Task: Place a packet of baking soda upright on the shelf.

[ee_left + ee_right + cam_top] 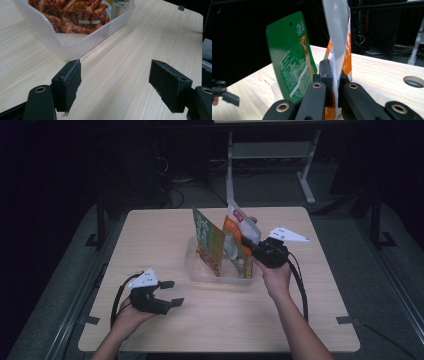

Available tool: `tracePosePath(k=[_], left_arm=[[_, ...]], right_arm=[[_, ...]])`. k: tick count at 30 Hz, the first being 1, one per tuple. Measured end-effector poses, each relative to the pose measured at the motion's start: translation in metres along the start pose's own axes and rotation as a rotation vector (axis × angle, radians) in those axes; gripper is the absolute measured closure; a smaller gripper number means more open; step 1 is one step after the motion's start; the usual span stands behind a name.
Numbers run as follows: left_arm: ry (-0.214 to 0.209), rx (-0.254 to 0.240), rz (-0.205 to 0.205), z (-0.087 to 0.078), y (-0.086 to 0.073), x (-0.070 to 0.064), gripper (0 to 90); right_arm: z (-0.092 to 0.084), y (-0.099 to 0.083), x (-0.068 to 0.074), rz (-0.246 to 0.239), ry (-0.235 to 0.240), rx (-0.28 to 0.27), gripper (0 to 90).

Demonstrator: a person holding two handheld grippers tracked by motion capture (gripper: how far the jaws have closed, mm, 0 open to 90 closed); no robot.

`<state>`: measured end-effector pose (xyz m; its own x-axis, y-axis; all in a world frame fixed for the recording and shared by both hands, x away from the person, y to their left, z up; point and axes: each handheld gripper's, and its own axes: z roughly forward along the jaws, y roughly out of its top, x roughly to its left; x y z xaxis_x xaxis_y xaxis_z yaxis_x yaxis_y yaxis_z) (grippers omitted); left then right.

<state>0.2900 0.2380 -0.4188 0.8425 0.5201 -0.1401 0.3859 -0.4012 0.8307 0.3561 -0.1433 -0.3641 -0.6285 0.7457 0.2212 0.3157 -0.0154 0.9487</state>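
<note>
A clear plastic bin (pixel 200 272) stands mid-table with a green snack pouch (pixel 207 240) upright in it. An orange and white pouch (pixel 239 232) leans in the bin's right part, and my right gripper (pixel 246 241) is shut on its edge. In the right gripper view the jaws pinch the white pouch (pixel 337 45), with the green pouch (pixel 292 67) to their left. My left gripper (pixel 170 293) rests open near the table's front left, nothing between its pads (pixel 71 82). The bin's corner (pixel 67 47) lies just beyond them, with printed food on the green pouch (pixel 75 17) showing through.
The wooden table (pixel 150 235) has a round hole (pixel 414 81) near its far side. Metal frame legs (pixel 270 157) and cables stand on the dark floor behind the table. Bare wood lies to the left of the bin and along the front edge.
</note>
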Motion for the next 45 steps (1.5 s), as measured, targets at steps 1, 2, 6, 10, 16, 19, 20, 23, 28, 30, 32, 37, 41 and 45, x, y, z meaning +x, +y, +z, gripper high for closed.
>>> tracePosePath(k=[1, 2, 6, 10, 16, 19, 20, 23, 28, 30, 32, 37, 41, 45], left_arm=[[0.0, 0.001, 0.001, 0.0, 0.0, 0.0, 25.4], [-0.001, -0.001, 0.001, 0.0, 0.0, 0.0, 25.5], [-0.003, 0.0, 0.005, 0.001, 0.0, 0.0, 25.5], [-0.004, 0.004, 0.003, 0.001, 0.0, 0.0, 25.4], [-0.006, 0.007, 0.003, 0.002, 0.0, -0.001, 25.3], [-0.006, 0.014, 0.012, 0.003, 0.0, 0.0, 25.0], [-0.006, 0.019, 0.013, 0.003, 0.001, 0.0, 25.0], [-0.008, 0.018, 0.009, 0.004, 0.001, 0.0, 24.8], [-0.007, 0.024, 0.01, 0.006, 0.002, -0.001, 24.6], [-0.006, 0.027, 0.011, 0.007, 0.001, -0.001, 24.6], [-0.007, 0.032, 0.015, 0.008, 0.001, -0.002, 24.3], [-0.006, 0.047, 0.025, 0.009, -0.001, 0.0, 23.9], [-0.008, 0.054, 0.021, 0.009, -0.002, 0.0, 23.8], [-0.013, 0.058, 0.019, 0.009, -0.003, -0.001, 23.7]], right_arm=[[0.001, -0.002, 0.0, 0.0, -0.015, -0.002, 90.0], [0.002, -0.003, 0.0, 0.001, -0.02, -0.001, 90.0], [0.005, -0.01, -0.001, 0.003, -0.04, 0.002, 90.0], [0.008, -0.016, -0.001, -0.01, -0.059, 0.014, 90.0], [0.01, -0.022, -0.004, -0.016, -0.065, 0.036, 89.8], [0.011, -0.023, -0.004, -0.023, -0.063, 0.054, 89.5], [0.011, -0.023, -0.004, -0.028, -0.065, 0.066, 89.2], [0.012, -0.025, -0.005, -0.043, -0.067, 0.093, 86.4], [0.01, -0.025, -0.006, -0.056, -0.068, 0.119, 80.0], [0.008, -0.024, -0.005, -0.054, -0.065, 0.116, 71.5], [0.004, -0.022, -0.004, -0.06, -0.066, 0.112, 64.7], [-0.008, -0.018, -0.003, -0.064, -0.048, 0.151, 47.0], [-0.02, -0.019, -0.003, -0.088, -0.035, 0.177, 40.0], [-0.033, -0.021, -0.003, -0.111, -0.017, 0.212, 35.7]])
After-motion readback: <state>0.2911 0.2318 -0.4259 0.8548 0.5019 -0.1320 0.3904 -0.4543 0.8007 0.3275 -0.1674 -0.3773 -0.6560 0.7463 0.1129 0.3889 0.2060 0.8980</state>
